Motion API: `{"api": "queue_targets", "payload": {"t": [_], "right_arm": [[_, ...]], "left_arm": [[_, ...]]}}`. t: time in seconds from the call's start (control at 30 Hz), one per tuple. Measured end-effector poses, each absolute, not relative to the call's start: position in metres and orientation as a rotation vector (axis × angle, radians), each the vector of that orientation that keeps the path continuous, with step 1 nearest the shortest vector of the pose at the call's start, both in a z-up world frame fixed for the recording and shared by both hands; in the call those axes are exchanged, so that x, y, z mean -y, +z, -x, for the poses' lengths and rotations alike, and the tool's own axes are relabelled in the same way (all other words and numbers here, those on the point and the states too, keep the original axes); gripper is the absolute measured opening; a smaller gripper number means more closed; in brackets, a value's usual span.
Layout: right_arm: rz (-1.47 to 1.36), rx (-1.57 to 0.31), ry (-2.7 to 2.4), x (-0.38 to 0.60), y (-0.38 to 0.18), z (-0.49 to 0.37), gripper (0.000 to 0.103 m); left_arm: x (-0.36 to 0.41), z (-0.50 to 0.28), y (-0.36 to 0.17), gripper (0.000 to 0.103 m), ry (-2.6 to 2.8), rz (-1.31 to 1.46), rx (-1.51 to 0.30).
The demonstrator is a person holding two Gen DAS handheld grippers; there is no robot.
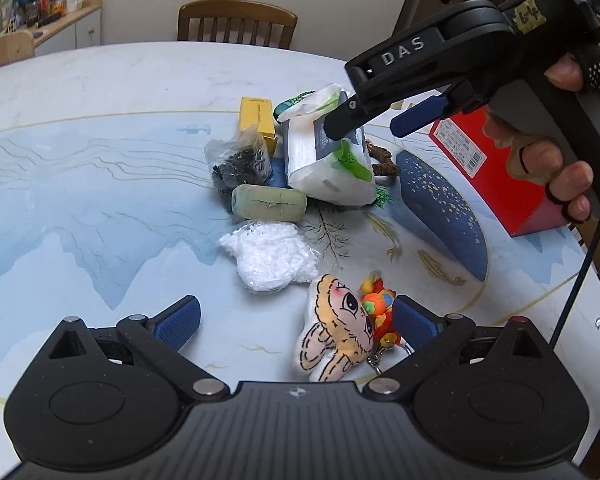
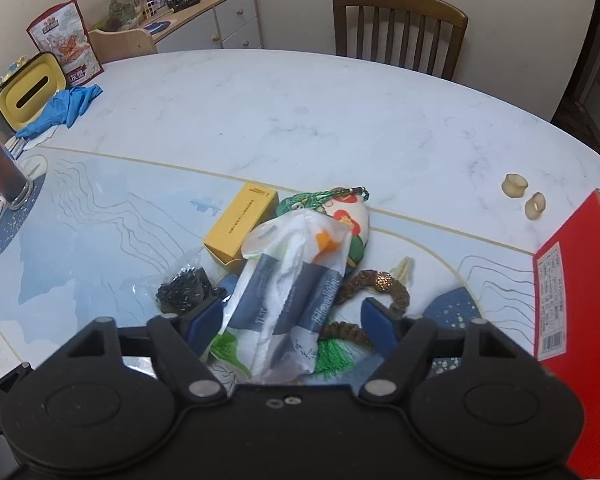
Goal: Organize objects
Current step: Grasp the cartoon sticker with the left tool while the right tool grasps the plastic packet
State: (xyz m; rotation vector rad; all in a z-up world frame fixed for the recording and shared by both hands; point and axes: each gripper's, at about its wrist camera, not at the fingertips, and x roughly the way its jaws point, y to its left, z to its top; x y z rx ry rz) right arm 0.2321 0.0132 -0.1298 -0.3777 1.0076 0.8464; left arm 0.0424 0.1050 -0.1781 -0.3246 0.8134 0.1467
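Observation:
A pile of small things lies on the blue placemat (image 1: 80, 200). My right gripper (image 2: 292, 322) stands open astride a white and navy tissue pack (image 2: 284, 292). Its left pad is next to the pack and its right pad is clear of it. In the left wrist view the right gripper (image 1: 376, 120) hangs over the same pack (image 1: 326, 160). My left gripper (image 1: 296, 320) is open and low over the mat. A plush face toy (image 1: 336, 340) and an orange keychain (image 1: 378, 312) lie by its right finger. A white fluffy bag (image 1: 272, 256) sits ahead of it.
Around the pack lie a yellow box (image 2: 240, 226), a bag of dark beads (image 2: 184, 286), a grey-green roll (image 1: 268, 202), a floral pouch (image 2: 352, 220) and a brown braided cord (image 2: 380, 284). A red box (image 2: 572, 280) stands at the right. Blue gloves (image 2: 66, 106), a glass (image 2: 2, 172) and a chair (image 2: 400, 24) are farther off.

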Motion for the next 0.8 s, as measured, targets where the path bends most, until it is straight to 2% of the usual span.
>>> {"api": "queue_targets", "payload": {"t": [0.17,0.37,0.43,0.57,0.73,0.8], "right_arm": [[0.388,-1.010,0.832,-0.021,-0.136,-0.234,0.066],[0.377,-1.028,0.816,-0.027,-0.143,-0.236,0.056],[0.386,-1.028,0.814,-0.029,-0.145,-0.235,0.048],[0.407,-1.018,0.812,-0.032,-0.147,-0.231,0.042],[0.416,-1.001,0.809,-0.032,-0.145,-0.227,0.031],[0.415,-0.986,0.808,-0.030,-0.143,-0.225,0.027]], "left_arm": [[-0.106,-0.042,-0.178,0.094,0.136,0.353,-0.813],[-0.111,-0.042,-0.179,0.073,0.134,0.395,-0.823],[-0.112,-0.042,-0.179,0.064,0.127,0.403,-0.825],[-0.111,-0.041,-0.177,0.055,0.108,0.411,-0.827],[-0.111,-0.042,-0.176,0.035,0.083,0.411,-0.840],[-0.110,-0.042,-0.174,0.033,0.073,0.410,-0.838]]}}
